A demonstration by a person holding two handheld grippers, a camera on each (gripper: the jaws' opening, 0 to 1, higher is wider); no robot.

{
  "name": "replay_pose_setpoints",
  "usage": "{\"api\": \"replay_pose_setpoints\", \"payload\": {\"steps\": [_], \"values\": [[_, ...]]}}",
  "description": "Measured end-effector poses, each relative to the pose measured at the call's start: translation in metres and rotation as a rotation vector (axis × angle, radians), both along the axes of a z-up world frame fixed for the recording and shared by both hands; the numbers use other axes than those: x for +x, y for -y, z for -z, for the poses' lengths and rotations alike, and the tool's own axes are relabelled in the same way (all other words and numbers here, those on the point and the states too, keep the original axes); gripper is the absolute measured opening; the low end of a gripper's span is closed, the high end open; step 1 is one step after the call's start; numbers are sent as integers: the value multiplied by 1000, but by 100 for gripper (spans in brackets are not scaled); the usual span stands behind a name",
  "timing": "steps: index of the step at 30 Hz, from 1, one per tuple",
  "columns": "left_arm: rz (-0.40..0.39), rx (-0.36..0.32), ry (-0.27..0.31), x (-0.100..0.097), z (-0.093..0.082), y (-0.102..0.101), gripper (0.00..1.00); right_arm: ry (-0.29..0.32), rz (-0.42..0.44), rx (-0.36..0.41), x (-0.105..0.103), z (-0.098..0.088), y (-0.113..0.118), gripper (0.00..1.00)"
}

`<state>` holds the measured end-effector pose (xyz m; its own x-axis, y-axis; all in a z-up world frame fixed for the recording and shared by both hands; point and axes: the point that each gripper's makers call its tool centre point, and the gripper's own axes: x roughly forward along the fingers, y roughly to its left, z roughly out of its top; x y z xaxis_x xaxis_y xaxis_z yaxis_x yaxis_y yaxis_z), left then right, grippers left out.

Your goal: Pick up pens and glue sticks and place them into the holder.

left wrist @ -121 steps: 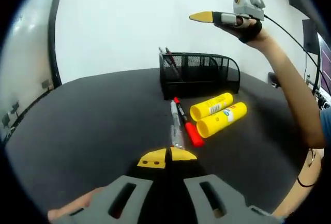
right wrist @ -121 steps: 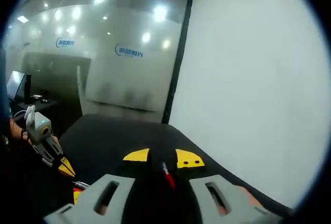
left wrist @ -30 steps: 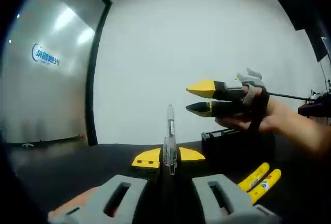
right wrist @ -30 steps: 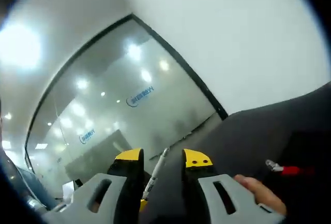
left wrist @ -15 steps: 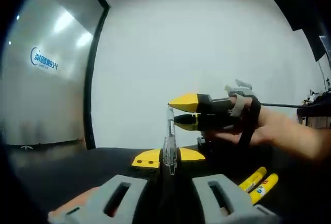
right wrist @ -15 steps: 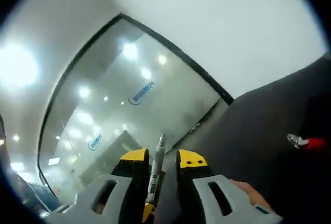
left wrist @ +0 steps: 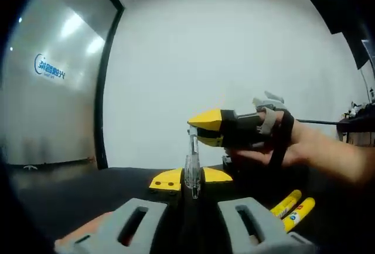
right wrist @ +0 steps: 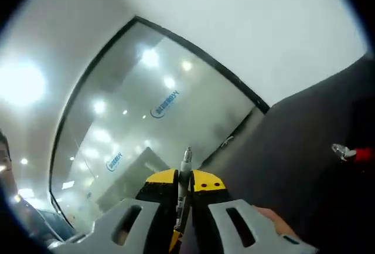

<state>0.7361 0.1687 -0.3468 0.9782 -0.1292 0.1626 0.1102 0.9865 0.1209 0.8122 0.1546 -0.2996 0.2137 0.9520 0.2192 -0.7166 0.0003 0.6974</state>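
Note:
My left gripper [left wrist: 190, 180] is shut on the lower end of a clear pen [left wrist: 191, 159], which stands upright between its yellow tips. My right gripper [left wrist: 203, 128] comes in from the right of the left gripper view, held by a hand [left wrist: 328, 151], with its jaws closed on the pen's upper end. In the right gripper view, the right gripper [right wrist: 183, 185] is shut on the same clear pen [right wrist: 186, 163]. Two yellow glue sticks [left wrist: 295, 205] lie side by side on the black table at lower right. The black holder [left wrist: 229, 165] is mostly hidden behind the hand. A red pen [right wrist: 353, 153] lies on the table.
The black table [right wrist: 304, 142] stretches toward a white wall [left wrist: 234, 48]. A glass partition [left wrist: 53, 90] with a dark frame stands on the left.
The right gripper has moved left to the top of the clear pen and closed its jaws on it. The left gripper has kept the pen upright.

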Motion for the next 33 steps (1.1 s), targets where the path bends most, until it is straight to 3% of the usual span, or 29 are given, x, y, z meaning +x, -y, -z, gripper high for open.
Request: {"api": "replay_pose_setpoints", "payload": {"steps": [4,5,9,13,16,20,26,29,33], "values": [[17,12,-9,2,4,2,9,6,-1,-4,1,-1,0,5],[37,2,-47,3,11,5,9,7,2,-6,1,-1,0,5],[48,-5,-37,2,12,4,13,40,59,-42,6,0,4,5],[71,-11,-63,0,23,6,16,81,111,-65,6,-6,14,5],[115,-22,-150,2,42,8,20,121,165,-76,13,-13,27,5],[188,-59,-235,9,61,9,37,184,252,-114,32,-20,50,5],[229,18,-188,4,60,12,38,256,368,-145,40,-32,82,5],[250,29,-208,5,68,11,42,282,430,-148,49,-39,100,5],[267,49,-250,6,85,9,46,317,497,-98,45,-50,115,5]]}}
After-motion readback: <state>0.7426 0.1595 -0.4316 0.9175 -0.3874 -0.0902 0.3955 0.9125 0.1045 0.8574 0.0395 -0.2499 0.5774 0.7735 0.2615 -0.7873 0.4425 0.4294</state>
